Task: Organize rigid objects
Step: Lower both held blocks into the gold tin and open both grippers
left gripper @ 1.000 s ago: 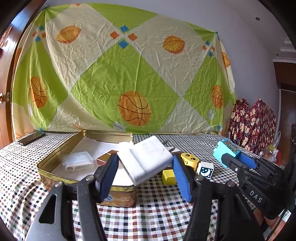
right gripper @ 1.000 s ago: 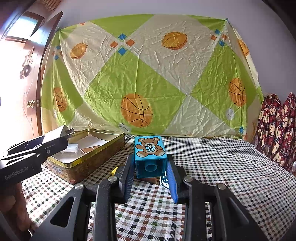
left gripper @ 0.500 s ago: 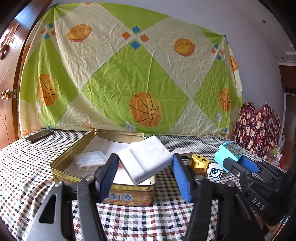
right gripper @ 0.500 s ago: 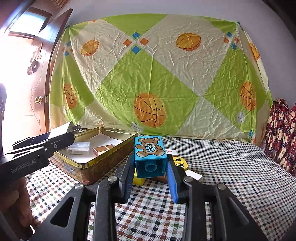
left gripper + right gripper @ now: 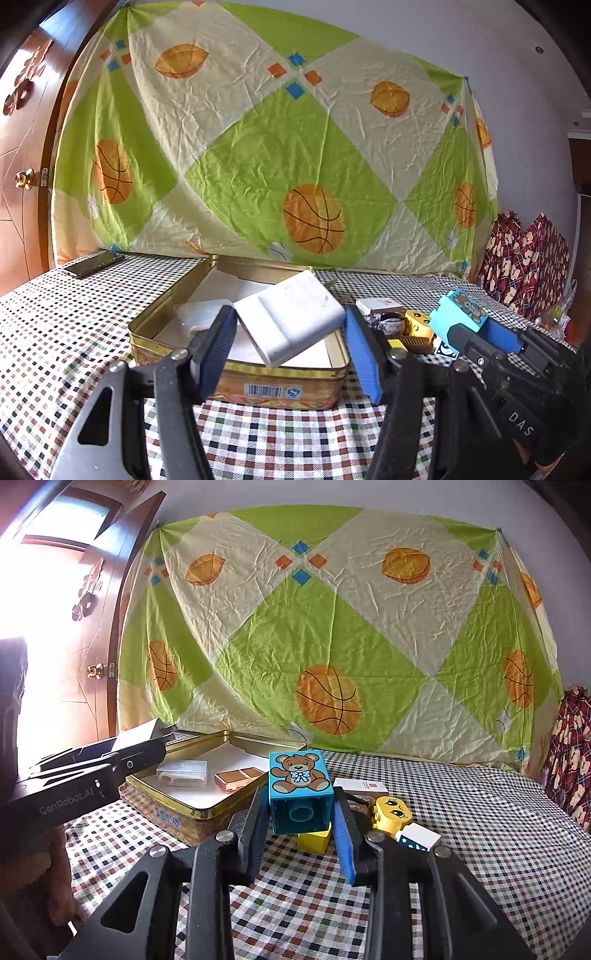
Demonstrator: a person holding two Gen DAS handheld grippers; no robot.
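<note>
- Gold-coloured metal, the open tin (image 5: 236,373) is a shallow rectangular box with a pale lining, standing on the checked cloth of the worktop (image 5: 55,332).
- Smooth white plastic with rounded corners, the white block (image 5: 291,317) is tilted above the tin's near end, clamped between the ribbed blue fingers (image 5: 364,354) of the left gripper (image 5: 290,352), which are spread wide to span it.
- Inside the tin lie a clear plastic case (image 5: 183,773) and, just beside it, a flat copper-coloured piece (image 5: 238,777).
- Glossy blue plastic with a printed teddy bear and a round socket on its front face, the bear cube (image 5: 300,792) sits tight between the fingers (image 5: 345,834) of the right gripper (image 5: 301,834), held right of the tin.
- Right of the tin on the cloth: a yellow cube (image 5: 314,842), a rounded yellow face block (image 5: 391,812), a white-and-navy star block (image 5: 419,838) and a small white box (image 5: 360,786).
- A dark flat phone (image 5: 94,264) lies far left of the tin.
- Compared with a second ago, the tin looms larger and closer under the white block, and the bear cube has come nearer to the tin; both grips are unchanged.
</note>
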